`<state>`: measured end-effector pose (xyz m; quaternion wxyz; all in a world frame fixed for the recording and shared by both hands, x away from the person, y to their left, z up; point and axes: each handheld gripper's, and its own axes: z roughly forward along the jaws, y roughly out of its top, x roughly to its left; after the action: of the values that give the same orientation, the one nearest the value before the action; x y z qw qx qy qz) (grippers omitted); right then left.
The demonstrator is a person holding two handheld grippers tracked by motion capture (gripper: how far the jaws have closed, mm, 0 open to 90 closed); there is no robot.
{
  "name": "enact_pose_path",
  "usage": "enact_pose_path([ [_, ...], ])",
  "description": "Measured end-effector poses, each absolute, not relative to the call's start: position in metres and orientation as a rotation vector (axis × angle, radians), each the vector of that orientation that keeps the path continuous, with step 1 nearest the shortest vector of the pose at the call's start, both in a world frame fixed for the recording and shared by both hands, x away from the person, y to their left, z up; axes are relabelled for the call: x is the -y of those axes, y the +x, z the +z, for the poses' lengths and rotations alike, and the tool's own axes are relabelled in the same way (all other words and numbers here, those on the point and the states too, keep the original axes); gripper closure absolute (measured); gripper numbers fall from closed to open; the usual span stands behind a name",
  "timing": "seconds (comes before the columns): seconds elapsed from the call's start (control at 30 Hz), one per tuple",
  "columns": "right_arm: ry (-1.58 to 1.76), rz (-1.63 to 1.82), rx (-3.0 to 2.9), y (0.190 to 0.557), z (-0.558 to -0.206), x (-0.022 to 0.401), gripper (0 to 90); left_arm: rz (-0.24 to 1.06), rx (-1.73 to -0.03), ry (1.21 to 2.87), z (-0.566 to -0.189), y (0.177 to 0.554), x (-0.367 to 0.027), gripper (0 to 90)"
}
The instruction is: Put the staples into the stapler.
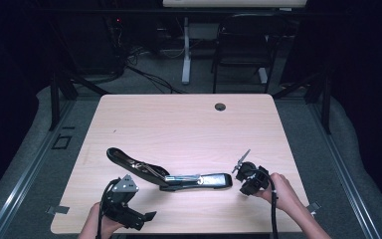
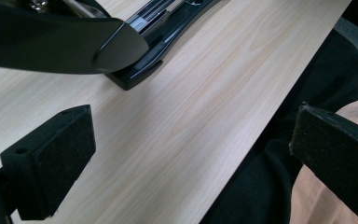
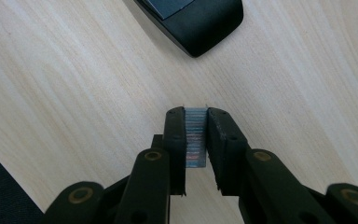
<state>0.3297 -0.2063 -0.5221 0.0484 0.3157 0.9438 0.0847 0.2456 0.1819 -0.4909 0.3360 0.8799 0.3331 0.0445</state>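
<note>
Right tool [image 3: 196, 122] clamped on staple strip [image 3: 196, 137]: light, brittle, snaps easily; grip flat sides. Left tool [image 2: 191, 154] apart near opened stapler [image 1: 179, 177].

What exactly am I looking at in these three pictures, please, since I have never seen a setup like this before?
A person sits at a wooden table and holds a hand tool with two black jaws in each hand. The high view looks down from above. The other two come from small cameras that ride on the tools and look along their jaws.

On the table lies a black stapler, swung wide open so its magazine shows.

The left gripper is open with nothing between its padded jaws, near the table's front edge beside the stapler's raised top arm.

The right gripper is shut on a strip of staples, just short of the stapler's rounded end.
</note>
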Motion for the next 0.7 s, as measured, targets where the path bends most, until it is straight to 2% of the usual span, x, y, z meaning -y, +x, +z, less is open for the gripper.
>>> enact_pose_path([
  [0.7, 0.905, 0.401, -2.855, 0.333, -0.509, 0.204, 77.7, 0.158, -0.953, 2.284, -0.495, 0.253, -0.2, 0.0],
])
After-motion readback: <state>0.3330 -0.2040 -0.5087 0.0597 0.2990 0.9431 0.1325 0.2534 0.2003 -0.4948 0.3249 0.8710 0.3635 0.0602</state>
